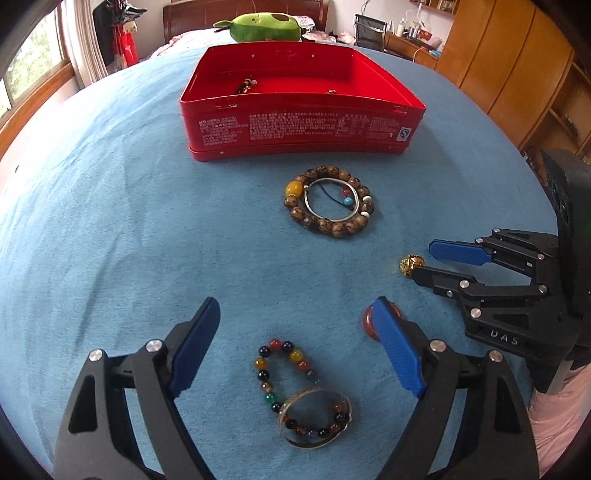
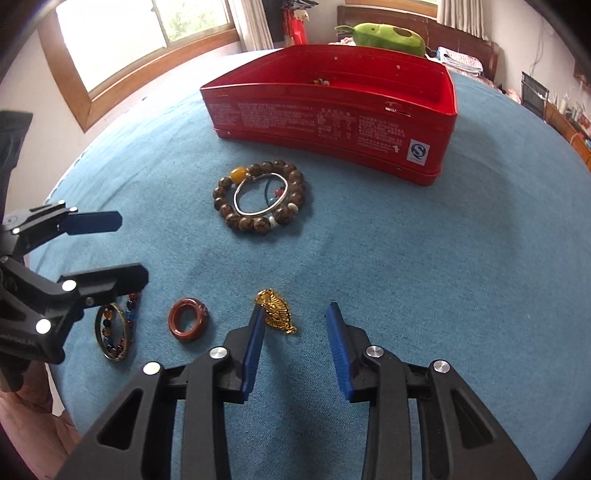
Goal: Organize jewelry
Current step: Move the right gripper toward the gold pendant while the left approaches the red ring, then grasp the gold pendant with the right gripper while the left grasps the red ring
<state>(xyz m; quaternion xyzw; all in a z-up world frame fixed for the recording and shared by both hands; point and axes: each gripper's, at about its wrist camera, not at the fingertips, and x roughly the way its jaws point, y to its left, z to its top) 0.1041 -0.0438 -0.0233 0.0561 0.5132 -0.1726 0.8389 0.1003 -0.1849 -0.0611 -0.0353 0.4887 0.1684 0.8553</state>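
Observation:
An open red tin box (image 1: 301,125) (image 2: 332,122) stands at the far side of a blue cloth, with a few small pieces inside. A brown bead bracelet (image 1: 330,201) (image 2: 258,197) with a silver bangle inside it lies before the box. My left gripper (image 1: 295,321) (image 2: 122,251) is open above a multicoloured bead bracelet (image 1: 291,380) (image 2: 118,328) that overlaps a metal bangle. My right gripper (image 2: 295,317) (image 1: 423,260) is open around a gold ornament (image 2: 277,312) (image 1: 410,265). A red-brown ring (image 2: 188,319) (image 1: 369,321) lies between the two.
The blue cloth (image 1: 129,221) covers a round table. A green plush toy (image 1: 264,26) (image 2: 388,33) lies behind the box. A window (image 2: 147,33) is at the left, wooden cupboards (image 1: 517,66) at the right.

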